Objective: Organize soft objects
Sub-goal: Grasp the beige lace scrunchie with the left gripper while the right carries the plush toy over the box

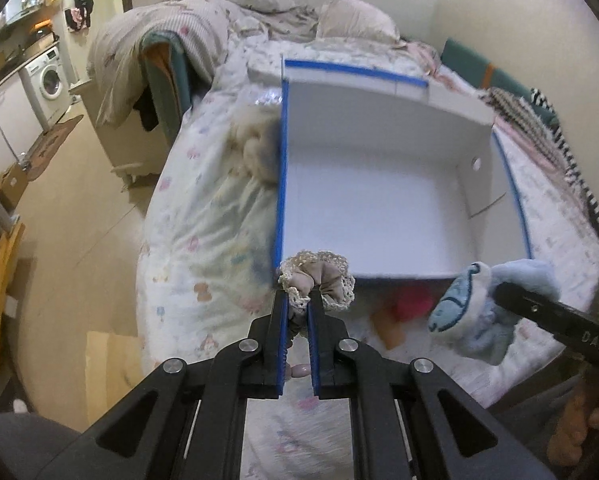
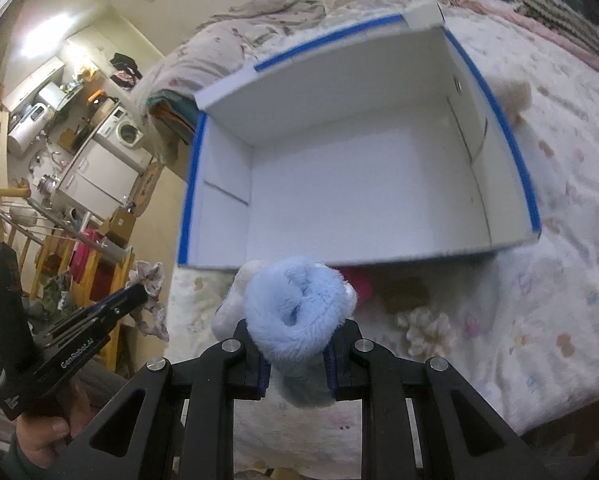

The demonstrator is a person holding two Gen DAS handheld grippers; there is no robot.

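My left gripper (image 1: 299, 300) is shut on a beige lace-edged scrunchie (image 1: 319, 276), held up just before the near wall of a white box with blue-taped rims (image 1: 283, 168). In the right wrist view the same scrunchie (image 2: 149, 280) hangs from the left gripper (image 2: 141, 294) at the left. My right gripper (image 2: 295, 344) is shut on a fluffy light-blue plush toy (image 2: 295, 308), also near the box (image 2: 531, 200); from the left wrist view that toy (image 1: 475, 308) shows an embroidered patch. The box's inside looks bare.
On the patterned bed cover, a red soft item (image 1: 413, 300) and a brown one (image 1: 391, 328) lie by the box's near wall. A cream scrunchie (image 2: 427, 328) lies to the right, a cream plush (image 1: 255, 148) beside the box. Floor and a washing machine (image 1: 47, 76) are left.
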